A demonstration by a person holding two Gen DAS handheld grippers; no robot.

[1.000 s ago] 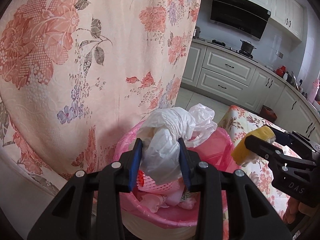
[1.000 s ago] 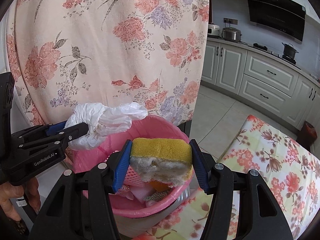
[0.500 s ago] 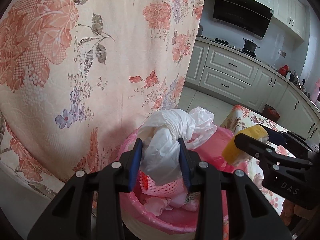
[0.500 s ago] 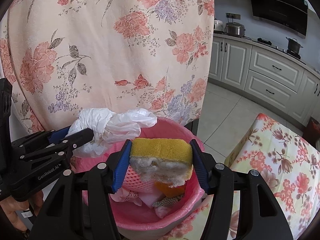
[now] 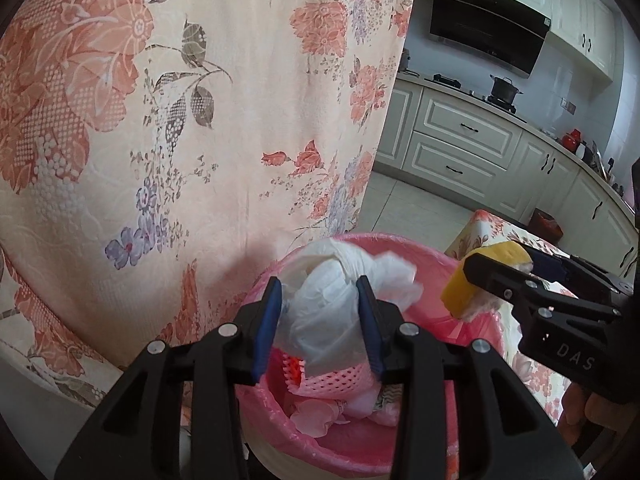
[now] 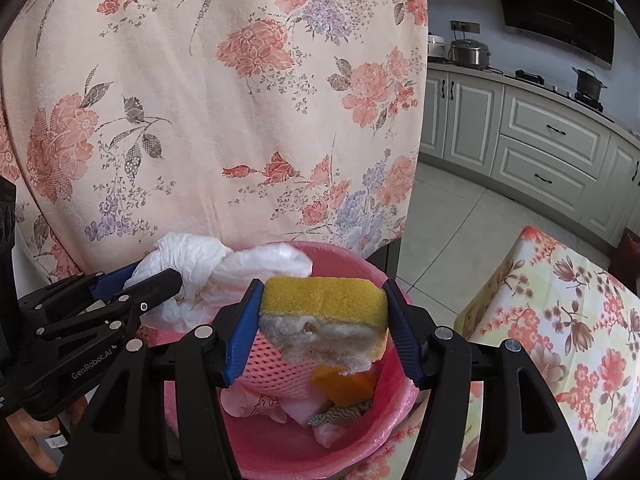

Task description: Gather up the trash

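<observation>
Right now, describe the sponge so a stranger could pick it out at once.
Find the pink-lined trash bin below the hanging floral cloth. Above its opening, the sponge sits between the right gripper's blue jaws. Unlike the white crumpled bag beside it, it is a yellow block with a frayed whitish underside.

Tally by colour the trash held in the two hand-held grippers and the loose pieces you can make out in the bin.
White: 1, the plastic bag in the left hand-held gripper
Yellow: 1, the sponge in the right hand-held gripper
Pink: 1, the foam net in the bin
Orange: 1, the orange scrap
Total: 4
</observation>
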